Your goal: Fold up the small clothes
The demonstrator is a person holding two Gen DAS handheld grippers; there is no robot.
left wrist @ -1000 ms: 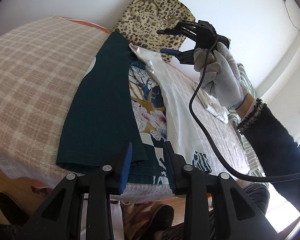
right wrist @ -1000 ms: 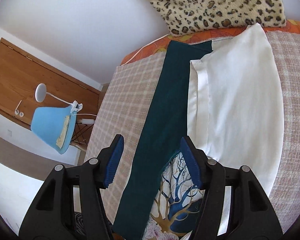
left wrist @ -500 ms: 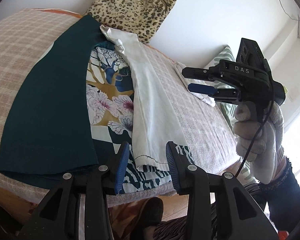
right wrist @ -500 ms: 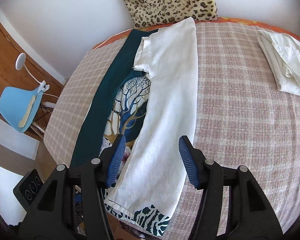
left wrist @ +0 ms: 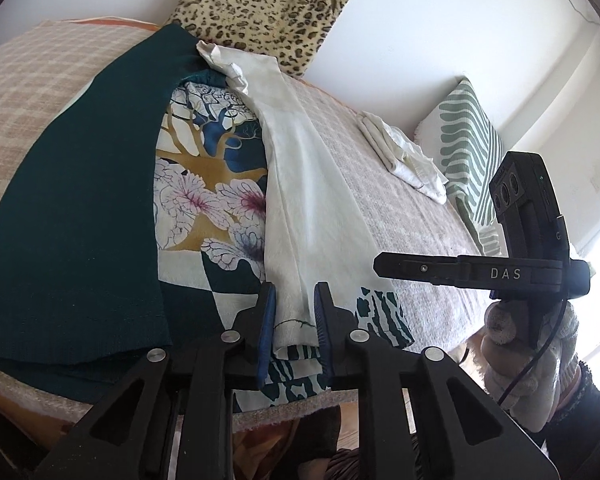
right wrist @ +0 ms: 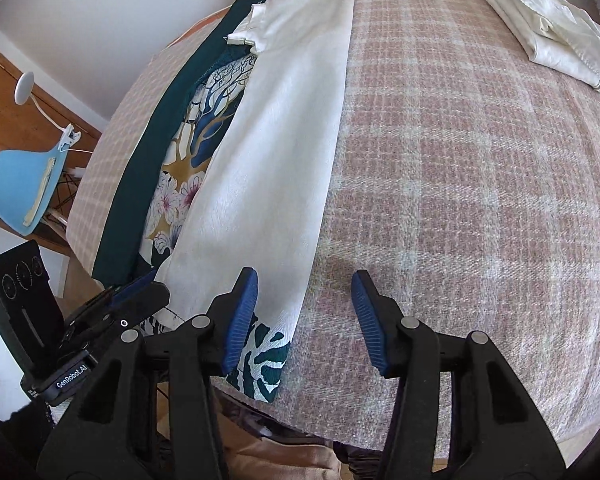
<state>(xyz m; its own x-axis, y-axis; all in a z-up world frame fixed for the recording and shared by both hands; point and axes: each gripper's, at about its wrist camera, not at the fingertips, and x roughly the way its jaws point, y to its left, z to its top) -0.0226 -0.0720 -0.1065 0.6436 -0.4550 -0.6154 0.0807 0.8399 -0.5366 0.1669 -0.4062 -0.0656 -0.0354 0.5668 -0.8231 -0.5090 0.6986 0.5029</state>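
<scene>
A small garment lies along the plaid bed cover (right wrist: pixel 460 160): a dark teal flap (left wrist: pixel 72 200) on the left, a tree-and-flower print (left wrist: pixel 204 184) in the middle, and a white inside-out flap (left wrist: pixel 300 184) folded over on the right. My left gripper (left wrist: pixel 294 308) is at the near hem, its jaws closing with the white flap's hem bunched between the pads. My right gripper (right wrist: pixel 304 284) hovers over the garment's near right corner (right wrist: pixel 268 360), jaws narrowing with nothing gripped; a gloved hand (left wrist: pixel 528 340) holds it.
A folded white cloth (right wrist: pixel 556 24) lies at the far right of the bed. A leopard-print pillow (left wrist: pixel 268 4) and a green-striped pillow (left wrist: pixel 468 140) stand against the wall. A blue chair (right wrist: pixel 20 184) and a lamp (right wrist: pixel 24 86) stand left of the bed. The bed's edge runs just below both grippers.
My left gripper slid right from the teal hem to the white flap's hem and closed on it. The right gripper came from the far end down to the near right corner.
</scene>
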